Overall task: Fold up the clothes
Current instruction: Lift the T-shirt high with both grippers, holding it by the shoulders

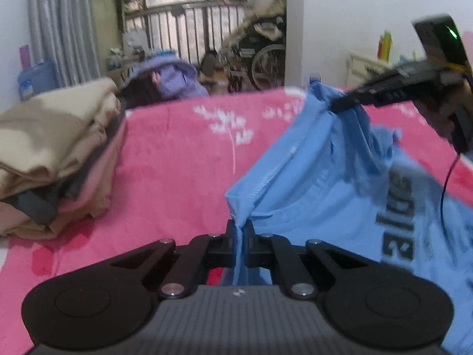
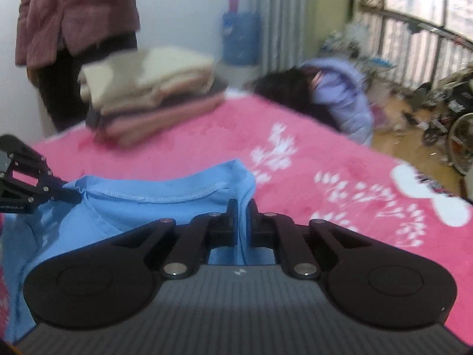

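Both grippers, left (image 1: 240,228) and right (image 2: 243,207), are clamped on the blue shirt's (image 1: 319,183) edge, holding it up over the pink bed (image 1: 177,153), probably to spread it flat for folding.

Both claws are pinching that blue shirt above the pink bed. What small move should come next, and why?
Probably draw the two claws apart to pull the blue shirt flat: the left claw and right claw each pinch an edge, and cloth still sags bunched above the pink blanket.
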A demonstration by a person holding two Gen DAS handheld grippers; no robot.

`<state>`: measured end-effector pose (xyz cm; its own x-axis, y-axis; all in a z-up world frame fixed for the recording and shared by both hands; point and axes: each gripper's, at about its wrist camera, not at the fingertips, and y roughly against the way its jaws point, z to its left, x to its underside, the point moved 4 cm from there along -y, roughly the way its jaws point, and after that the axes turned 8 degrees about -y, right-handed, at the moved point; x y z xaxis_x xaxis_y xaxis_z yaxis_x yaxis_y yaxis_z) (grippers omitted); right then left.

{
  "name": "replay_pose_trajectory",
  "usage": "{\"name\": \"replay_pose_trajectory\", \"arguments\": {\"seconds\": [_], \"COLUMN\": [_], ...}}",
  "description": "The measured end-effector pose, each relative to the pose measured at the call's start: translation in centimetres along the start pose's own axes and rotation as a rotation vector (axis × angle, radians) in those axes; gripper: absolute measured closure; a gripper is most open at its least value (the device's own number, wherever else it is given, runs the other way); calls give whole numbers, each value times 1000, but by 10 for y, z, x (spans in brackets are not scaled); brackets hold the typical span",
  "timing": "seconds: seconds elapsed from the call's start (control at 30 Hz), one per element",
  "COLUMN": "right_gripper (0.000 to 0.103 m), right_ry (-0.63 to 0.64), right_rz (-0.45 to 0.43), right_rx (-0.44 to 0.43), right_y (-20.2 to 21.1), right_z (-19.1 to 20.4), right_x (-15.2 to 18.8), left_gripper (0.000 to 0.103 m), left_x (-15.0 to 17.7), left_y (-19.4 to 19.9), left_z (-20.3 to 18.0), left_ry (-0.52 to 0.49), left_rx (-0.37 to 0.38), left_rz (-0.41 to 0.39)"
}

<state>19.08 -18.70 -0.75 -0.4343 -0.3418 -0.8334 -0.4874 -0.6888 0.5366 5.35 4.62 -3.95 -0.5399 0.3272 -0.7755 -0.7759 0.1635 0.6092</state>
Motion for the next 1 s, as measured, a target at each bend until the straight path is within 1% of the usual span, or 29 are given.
{"name": "replay_pose_trajectory", "arguments": {"seconds": [0.07,0.2,0.37,0.5,0.63,0.77,1.0], "right_gripper": [99,99,99,99,99,99,99], "right_ry": [-18,-57,-75,-72,-69,-47,-3], "right_rz": [-48,-124,-237,-341,-467,-566,-760], "right_rx": [37,82,138,177,201,235,292], "right_y": [21,57,103,144,191,231,300], "right_z": [5,12,33,53,75,97,133], "right_x": [-6,-15,-30,-47,-67,-82,-108], "left_gripper": [98,98,98,98,98,98,98], "left_x": [-8,-19,-37,-56,-82,-108,-150], "left_y": [13,36,68,104,149,193,264], "left_z": [-1,-6,-11,-13,-15,-18,-29], "left_ry": [19,33,48,53,43,26,-20], "left_rx": [1,9,11,12,16,20,-12], "left_rz": [-43,-115,-207,-307,-427,-527,-704]}}
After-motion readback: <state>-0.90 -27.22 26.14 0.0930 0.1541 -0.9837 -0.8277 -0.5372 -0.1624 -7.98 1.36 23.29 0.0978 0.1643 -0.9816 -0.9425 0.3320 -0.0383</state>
